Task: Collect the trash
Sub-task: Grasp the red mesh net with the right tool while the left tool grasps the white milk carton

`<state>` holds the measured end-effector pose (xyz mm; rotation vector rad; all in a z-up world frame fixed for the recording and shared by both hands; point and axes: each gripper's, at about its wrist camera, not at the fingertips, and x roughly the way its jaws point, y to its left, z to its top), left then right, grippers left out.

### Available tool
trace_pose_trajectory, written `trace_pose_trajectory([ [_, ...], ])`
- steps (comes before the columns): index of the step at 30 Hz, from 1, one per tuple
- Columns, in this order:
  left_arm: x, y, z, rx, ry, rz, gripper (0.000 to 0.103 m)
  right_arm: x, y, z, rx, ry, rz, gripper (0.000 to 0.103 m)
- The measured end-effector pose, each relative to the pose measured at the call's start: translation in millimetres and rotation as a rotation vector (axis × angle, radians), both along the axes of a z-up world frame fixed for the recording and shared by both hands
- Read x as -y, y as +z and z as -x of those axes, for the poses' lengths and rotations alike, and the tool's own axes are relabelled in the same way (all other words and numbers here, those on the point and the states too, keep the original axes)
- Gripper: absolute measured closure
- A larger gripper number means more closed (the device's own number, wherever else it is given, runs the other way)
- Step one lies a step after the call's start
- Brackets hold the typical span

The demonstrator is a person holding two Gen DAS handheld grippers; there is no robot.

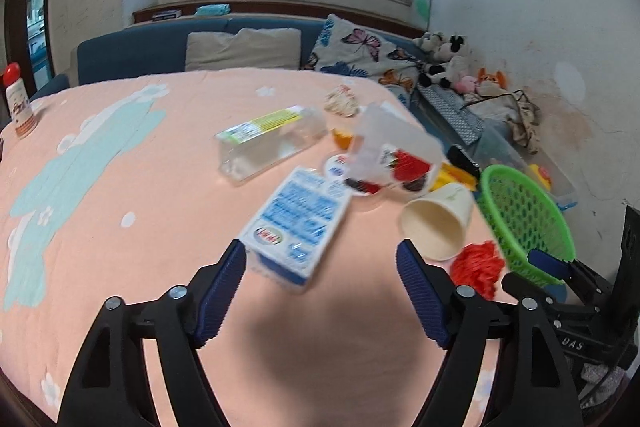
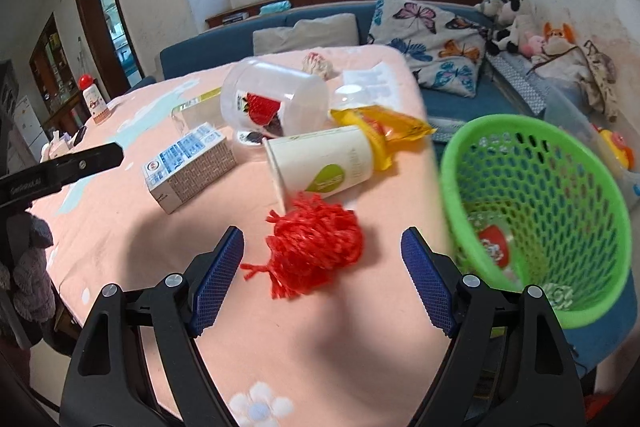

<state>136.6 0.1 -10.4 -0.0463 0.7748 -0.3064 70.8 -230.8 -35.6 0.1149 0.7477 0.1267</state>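
Observation:
Trash lies on a pink-covered table (image 1: 120,187). My left gripper (image 1: 320,259) is open, its fingers either side of the near end of a blue and white carton (image 1: 298,223), also in the right wrist view (image 2: 188,167). My right gripper (image 2: 322,247) is open around a red mesh ball (image 2: 316,247), which also shows in the left wrist view (image 1: 478,265). A paper cup (image 2: 324,167) lies on its side behind it. A green basket (image 2: 536,207) at the table's right edge holds some trash.
A clear plastic tub with a red label (image 2: 272,99), a yellow wrapper (image 2: 384,131), a clear box (image 1: 272,143) and a crumpled paper (image 1: 340,101) lie further back. A red-capped bottle (image 1: 18,103) stands far left. A blue sofa with pillows (image 1: 240,47) is behind.

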Motion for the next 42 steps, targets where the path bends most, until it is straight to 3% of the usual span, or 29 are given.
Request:
trace_pose_trajectory([
  [15, 9.7, -28.0, -44.3, -0.047, -0.076, -0.115, 0.015, -10.0, -31.4, -36.6, -0.098, 0.000, 0.012, 0.022],
  [27, 30.5, -48.8, -78.8, -0.072, -0.113, -0.220, 0.015, -13.8, -37.5, -36.4, -0.120, 0.010, 0.020, 0.043],
  [32, 38.9, -58.2, -89.3, -0.097, -0.142, -0.231, 0.015, -12.6, -31.2, -25.6, -0.105, 0.025, 0.029, 0.044],
  [42, 42.2, -68.2, -97.5, -0.120, -0.143, -0.217, 0.029, -9.7, -8.8, -0.3, -0.045, 0.036, 0.060, 0.044],
])
